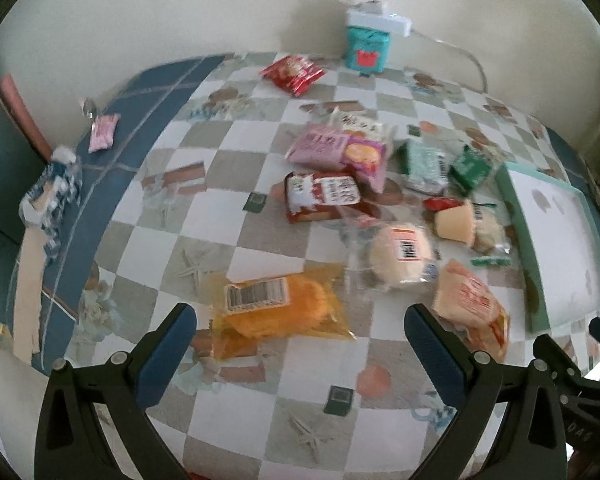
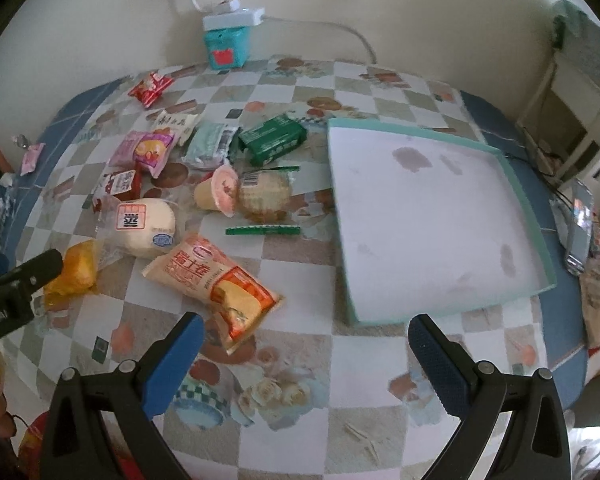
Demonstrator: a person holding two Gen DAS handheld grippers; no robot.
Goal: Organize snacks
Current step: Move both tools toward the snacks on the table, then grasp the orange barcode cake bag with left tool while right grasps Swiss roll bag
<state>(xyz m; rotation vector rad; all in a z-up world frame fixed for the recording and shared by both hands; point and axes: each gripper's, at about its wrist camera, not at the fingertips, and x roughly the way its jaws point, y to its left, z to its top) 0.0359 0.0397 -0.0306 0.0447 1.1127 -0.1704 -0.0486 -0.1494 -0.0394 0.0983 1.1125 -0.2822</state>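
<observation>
Several snack packs lie scattered on a checkered tablecloth. My left gripper [image 1: 300, 328] is open and empty just above a yellow-orange pack [image 1: 280, 306], also in the right wrist view [image 2: 76, 268]. An orange cheese-roll bag [image 1: 472, 304] [image 2: 216, 284] lies right of it. My right gripper [image 2: 304, 340] is open and empty between that bag and a shallow teal-rimmed box [image 2: 440, 220] [image 1: 556, 240]. A round white bun [image 1: 400, 256] [image 2: 146, 228], a jelly cup [image 2: 216, 194], a green pack [image 2: 274, 138], pink packs [image 1: 336, 148] and a red pack [image 1: 292, 72] lie further back.
A teal tin [image 1: 366, 50] with a white power strip on top stands at the back wall. A small pink packet [image 1: 104, 132] and a patterned wrapper [image 1: 52, 200] lie on the blue table border at the left. Clutter and a phone-like object [image 2: 578, 232] sit at the right edge.
</observation>
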